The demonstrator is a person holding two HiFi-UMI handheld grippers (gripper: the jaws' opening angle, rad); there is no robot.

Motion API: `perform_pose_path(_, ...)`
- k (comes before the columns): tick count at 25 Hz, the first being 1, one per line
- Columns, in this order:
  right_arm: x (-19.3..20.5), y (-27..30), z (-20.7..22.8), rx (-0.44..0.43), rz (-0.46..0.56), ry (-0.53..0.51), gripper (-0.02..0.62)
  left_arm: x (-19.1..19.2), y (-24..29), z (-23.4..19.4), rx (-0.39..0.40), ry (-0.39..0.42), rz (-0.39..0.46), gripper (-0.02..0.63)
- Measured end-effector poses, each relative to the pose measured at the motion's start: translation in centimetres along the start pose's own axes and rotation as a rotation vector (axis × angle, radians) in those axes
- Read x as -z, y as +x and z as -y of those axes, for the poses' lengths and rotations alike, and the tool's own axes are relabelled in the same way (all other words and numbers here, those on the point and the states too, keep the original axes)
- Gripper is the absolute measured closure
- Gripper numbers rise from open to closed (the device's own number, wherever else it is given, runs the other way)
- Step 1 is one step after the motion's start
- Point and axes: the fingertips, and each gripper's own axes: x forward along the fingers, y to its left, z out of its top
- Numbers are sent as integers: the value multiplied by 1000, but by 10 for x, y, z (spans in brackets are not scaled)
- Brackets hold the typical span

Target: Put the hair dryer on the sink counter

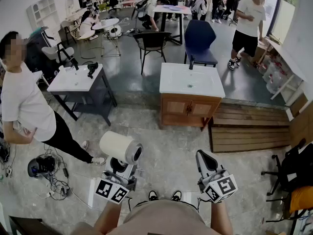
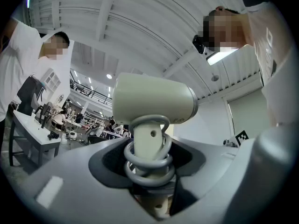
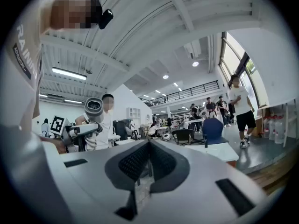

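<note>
Handle of cream plastic hair dryer (image 2: 154,104) sits clamped in left hand-held gripper (image 1: 119,169); right hand-held gripper (image 3: 148,164) is closed, empty.

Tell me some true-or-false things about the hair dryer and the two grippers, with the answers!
1. The left gripper holds the hair dryer by its handle. True.
2. The hair dryer lies on the sink counter. False: it is in the left gripper, well short of the counter.
3. The right gripper holds a cup. False: its jaws are together with nothing between them.
4. A grey cord is coiled round the handle. True.
5. A blue chair stands behind the sink counter. True.
</note>
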Motion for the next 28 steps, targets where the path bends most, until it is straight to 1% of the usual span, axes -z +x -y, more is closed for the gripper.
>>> perform_pose_path(7,1,10,-9,-4,2,-9,589,-3,-4,-13,0,7,3,370)
perform_pose_path(11,-5,13,-17,-19,25,4,588,-5,-6,-17,6,5,1,370)
perform_pose_path(14,-5,18,-23,-16,23,-11,588,-5,-6,-22,14,4,2,370)
perform_pose_path(21,-2,25,-32,21,13,-14,588,-7,-3,-33,51,-4,-6,370)
perform_pose_path(28,6,15,-19,87,7,-12,588,4,13,-30,103,-17,-20,370)
